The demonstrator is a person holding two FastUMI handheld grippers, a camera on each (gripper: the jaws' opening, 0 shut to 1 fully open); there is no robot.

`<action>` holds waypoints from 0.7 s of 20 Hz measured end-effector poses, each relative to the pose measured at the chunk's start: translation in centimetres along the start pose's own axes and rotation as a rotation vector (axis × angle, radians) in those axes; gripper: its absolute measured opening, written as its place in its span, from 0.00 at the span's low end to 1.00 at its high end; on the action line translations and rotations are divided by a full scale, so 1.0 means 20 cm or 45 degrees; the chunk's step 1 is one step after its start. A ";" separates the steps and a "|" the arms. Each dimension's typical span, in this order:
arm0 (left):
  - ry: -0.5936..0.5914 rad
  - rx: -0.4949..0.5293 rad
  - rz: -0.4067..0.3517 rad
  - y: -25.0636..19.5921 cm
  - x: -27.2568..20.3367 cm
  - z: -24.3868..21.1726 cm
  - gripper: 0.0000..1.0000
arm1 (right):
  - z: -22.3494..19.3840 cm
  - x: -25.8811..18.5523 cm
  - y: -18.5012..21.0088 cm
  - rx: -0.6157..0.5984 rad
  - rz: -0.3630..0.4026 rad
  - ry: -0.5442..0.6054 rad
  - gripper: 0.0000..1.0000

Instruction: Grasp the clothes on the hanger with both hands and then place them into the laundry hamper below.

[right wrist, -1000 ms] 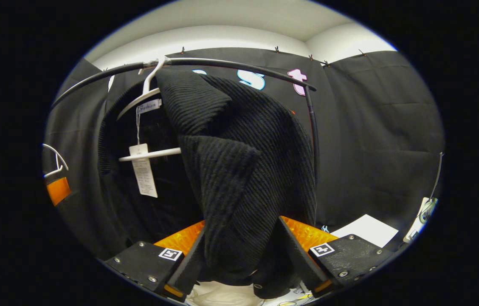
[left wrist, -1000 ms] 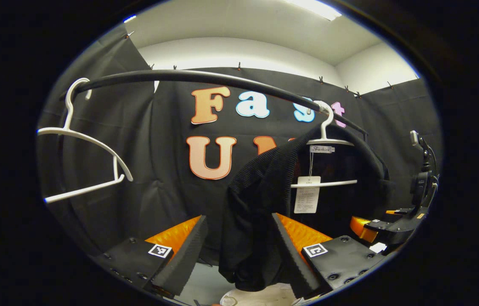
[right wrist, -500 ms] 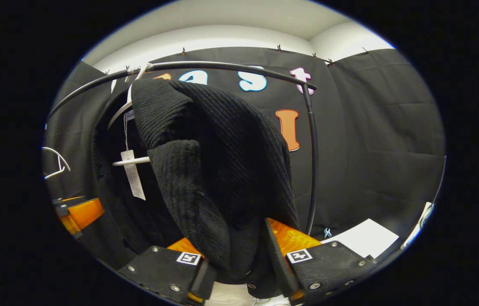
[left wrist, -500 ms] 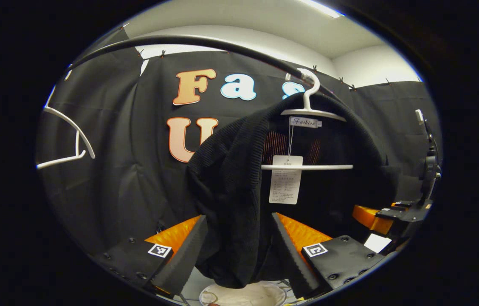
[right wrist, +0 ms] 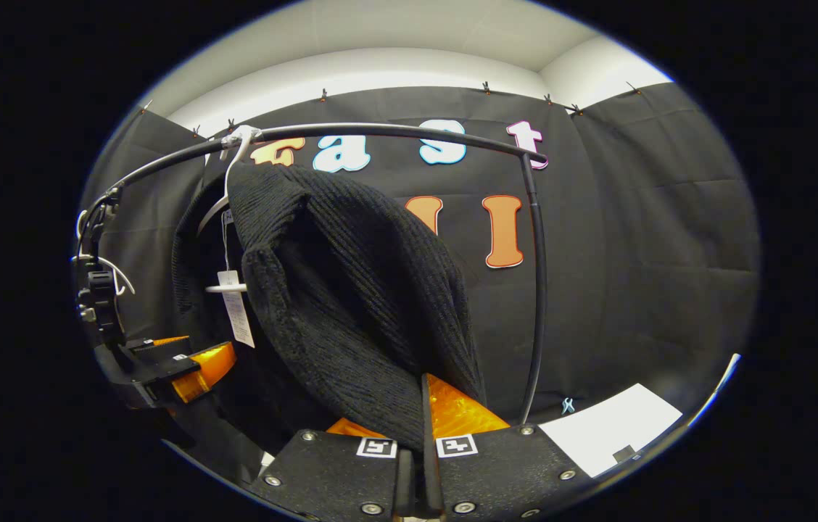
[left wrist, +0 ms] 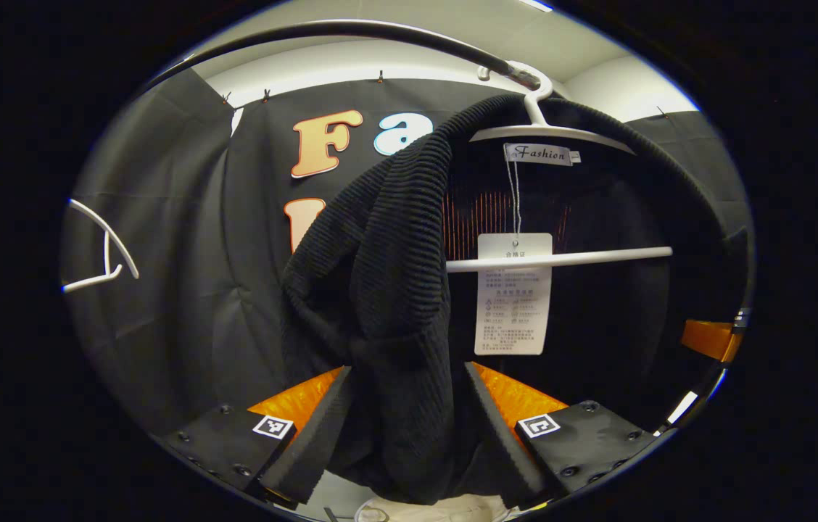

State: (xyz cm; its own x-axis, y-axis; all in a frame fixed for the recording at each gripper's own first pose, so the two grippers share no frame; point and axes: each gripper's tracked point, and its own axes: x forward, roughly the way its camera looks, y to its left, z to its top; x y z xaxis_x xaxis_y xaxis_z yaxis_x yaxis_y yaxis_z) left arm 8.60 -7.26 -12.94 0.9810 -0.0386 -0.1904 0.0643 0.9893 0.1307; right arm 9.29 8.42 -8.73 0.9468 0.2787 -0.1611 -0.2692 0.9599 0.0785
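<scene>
The black ribbed knit sweater (left wrist: 380, 275) is hanging on the white plastic hanger (left wrist: 554, 134) from the black curved rail (right wrist: 394, 132); this looks like the grasping step. The right gripper (right wrist: 415, 464) is pinching the sweater's lower fold, fingers nearly together. The left gripper (left wrist: 409, 435) is standing spread around the other side, not yet pressing. Next, I'd judge, it needs closing, then both lifting the knit clear. The left gripper view is showing the white paper tag (left wrist: 513, 293) face-on; the right gripper view is showing the rail's upright post (right wrist: 539, 290).
</scene>
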 end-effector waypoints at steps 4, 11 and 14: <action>0.010 0.006 0.027 0.01 0.05 -0.01 0.94 | 0.02 -0.04 -0.01 0.008 0.043 -0.003 0.11; 0.025 -0.006 0.021 -0.01 0.07 0.00 0.55 | 0.14 -0.09 -0.11 0.043 0.074 -0.039 0.10; 0.029 -0.028 -0.015 -0.03 0.08 0.01 0.28 | 0.22 -0.14 -0.17 0.042 0.080 -0.073 0.03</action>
State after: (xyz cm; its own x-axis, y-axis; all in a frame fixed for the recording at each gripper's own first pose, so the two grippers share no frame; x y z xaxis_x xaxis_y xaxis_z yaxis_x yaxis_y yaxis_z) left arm 10.10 -7.98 -13.18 0.9757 -0.0477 -0.2137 0.0719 0.9917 0.1069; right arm 8.37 4.25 -4.15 0.9369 0.3354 -0.0986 -0.3235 0.9387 0.1191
